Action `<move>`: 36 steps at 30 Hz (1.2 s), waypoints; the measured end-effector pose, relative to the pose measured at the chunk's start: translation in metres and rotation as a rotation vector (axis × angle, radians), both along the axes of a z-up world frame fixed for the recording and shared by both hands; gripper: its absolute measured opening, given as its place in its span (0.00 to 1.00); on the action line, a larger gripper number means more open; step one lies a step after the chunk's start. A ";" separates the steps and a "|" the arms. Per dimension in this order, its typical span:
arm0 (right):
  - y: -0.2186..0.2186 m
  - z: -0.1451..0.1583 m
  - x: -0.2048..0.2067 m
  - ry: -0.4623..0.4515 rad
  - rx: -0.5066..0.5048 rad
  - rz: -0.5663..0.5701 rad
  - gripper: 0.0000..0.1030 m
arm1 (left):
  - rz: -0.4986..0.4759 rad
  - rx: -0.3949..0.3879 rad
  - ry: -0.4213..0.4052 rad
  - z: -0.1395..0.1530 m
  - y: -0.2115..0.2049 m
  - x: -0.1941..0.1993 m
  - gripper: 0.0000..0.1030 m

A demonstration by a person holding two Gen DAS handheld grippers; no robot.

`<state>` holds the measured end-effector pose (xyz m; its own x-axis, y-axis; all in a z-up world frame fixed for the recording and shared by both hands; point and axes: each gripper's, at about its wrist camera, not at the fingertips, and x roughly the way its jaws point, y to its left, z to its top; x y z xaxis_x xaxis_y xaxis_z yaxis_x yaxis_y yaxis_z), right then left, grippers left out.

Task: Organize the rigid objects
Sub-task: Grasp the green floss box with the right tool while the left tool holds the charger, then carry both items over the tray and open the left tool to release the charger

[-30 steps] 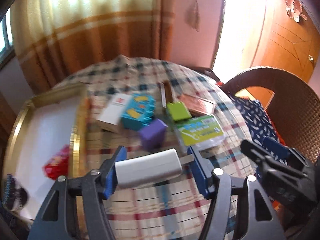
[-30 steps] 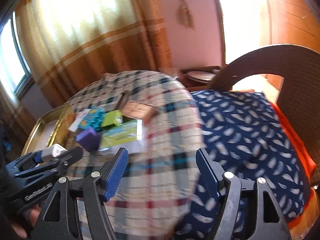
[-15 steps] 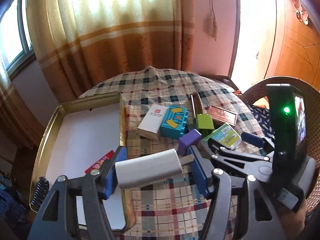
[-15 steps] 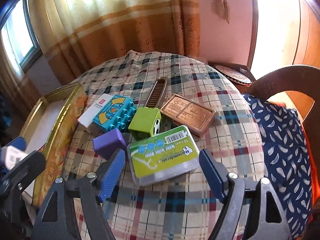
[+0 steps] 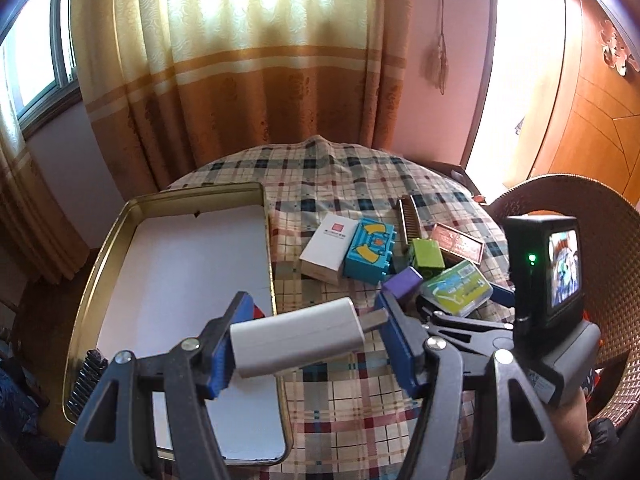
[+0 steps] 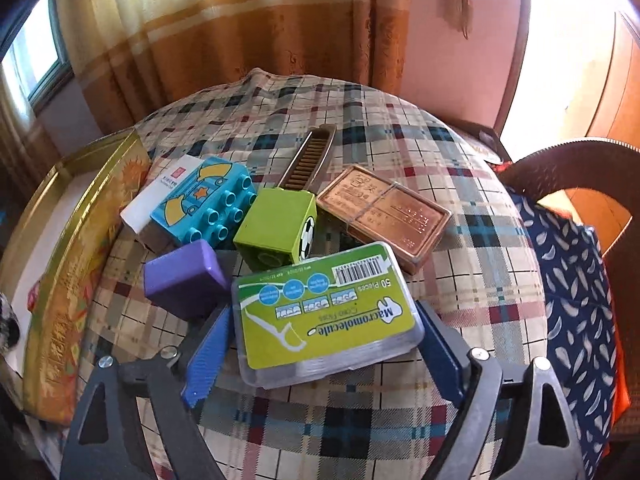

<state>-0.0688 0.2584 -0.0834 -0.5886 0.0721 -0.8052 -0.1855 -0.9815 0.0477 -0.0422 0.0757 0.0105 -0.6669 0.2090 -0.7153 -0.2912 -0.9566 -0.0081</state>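
Observation:
In the left wrist view my left gripper (image 5: pixel 316 344) is shut on a white charger (image 5: pixel 296 336), held crosswise with its prongs against the right pad. It hangs over the near right edge of the gold tray (image 5: pixel 192 196). My right gripper (image 6: pixel 324 356) is low over the checked tablecloth and its jaws are opening. The green-labelled floss pick box (image 6: pixel 324 312) lies between its blue fingers (image 6: pixel 208 356), which flank the box without pressing on it. The same box (image 5: pixel 456 288) shows in the left wrist view, beside the right gripper's body.
Behind the floss box lie a purple box (image 6: pixel 184 276), a green block (image 6: pixel 280 228), a blue studded block (image 6: pixel 204 204), a white box (image 6: pixel 160 192), a copper bar (image 6: pixel 384 212) and a comb (image 6: pixel 312 156). A black brush (image 5: pixel 86 380) lies in the tray. A wicker chair (image 6: pixel 580 160) stands right.
My right gripper swung from the chair side to over the table, sank around the floss box and widened its jaws. My left gripper drew back and up with the charger.

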 end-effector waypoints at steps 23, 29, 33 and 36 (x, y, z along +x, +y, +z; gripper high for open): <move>-0.034 0.068 0.043 0.209 0.049 -0.054 0.84 | 0.085 0.015 0.016 -0.001 -0.062 -0.012 0.61; -0.071 0.093 0.035 0.271 0.040 0.028 0.84 | 0.125 0.004 0.015 -0.003 -0.082 -0.019 0.61; -0.100 0.103 0.025 0.290 0.048 0.092 0.84 | 0.172 -0.018 0.025 -0.002 -0.100 -0.025 0.61; -0.119 0.108 0.017 0.301 0.039 0.131 0.84 | 0.197 -0.029 0.034 0.000 -0.112 -0.031 0.61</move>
<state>-0.0518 0.1390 0.0243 -0.8063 0.0070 -0.5915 -0.0406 -0.9982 0.0435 -0.0732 -0.0363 0.0102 -0.7168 0.0521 -0.6953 -0.0980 -0.9948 0.0266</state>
